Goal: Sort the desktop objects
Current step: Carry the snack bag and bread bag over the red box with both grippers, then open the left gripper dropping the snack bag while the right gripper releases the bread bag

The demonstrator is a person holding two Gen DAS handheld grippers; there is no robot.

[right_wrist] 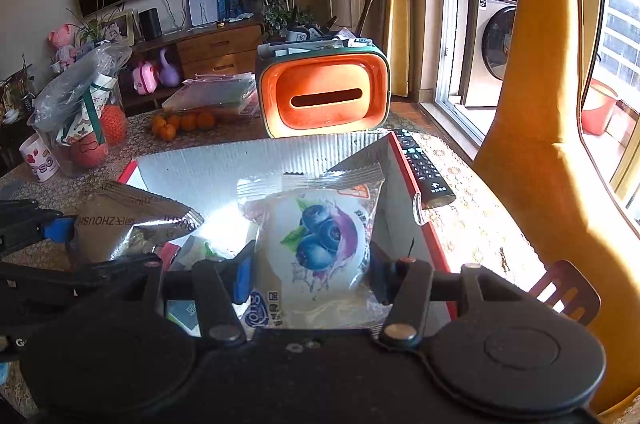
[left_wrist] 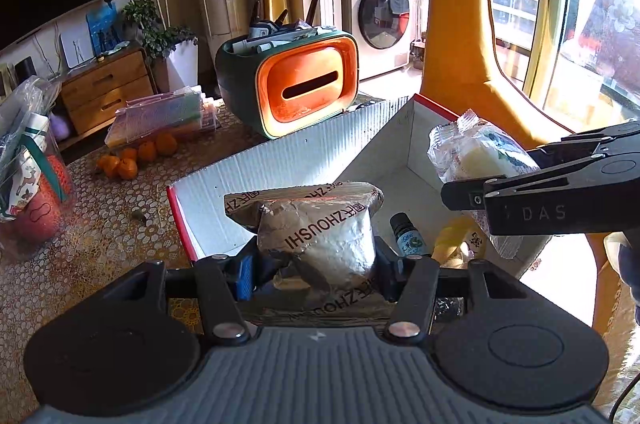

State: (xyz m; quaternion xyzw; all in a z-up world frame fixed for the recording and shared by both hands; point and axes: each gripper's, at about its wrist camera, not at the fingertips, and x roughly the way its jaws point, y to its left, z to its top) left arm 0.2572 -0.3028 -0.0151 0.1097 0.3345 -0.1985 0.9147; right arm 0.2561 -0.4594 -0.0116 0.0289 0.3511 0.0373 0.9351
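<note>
Left wrist view: left tongs (left_wrist: 316,260) clamp silver packet (left_wrist: 320,224), right tongs (right_wrist: 312,268) clamp blueberry packet (right_wrist: 320,236); both hang directly over open box (left_wrist: 304,151), drop is straight down.

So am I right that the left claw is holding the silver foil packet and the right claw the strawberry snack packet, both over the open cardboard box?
Nearly: the right claw holds a blueberry snack packet, not strawberry, as the right wrist view shows. The left claw does hold the silver foil packet, both over the cardboard box.

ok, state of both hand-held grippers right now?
Left hand-held gripper: shut on the silver packet.
Right hand-held gripper: shut on the blueberry packet.
</note>
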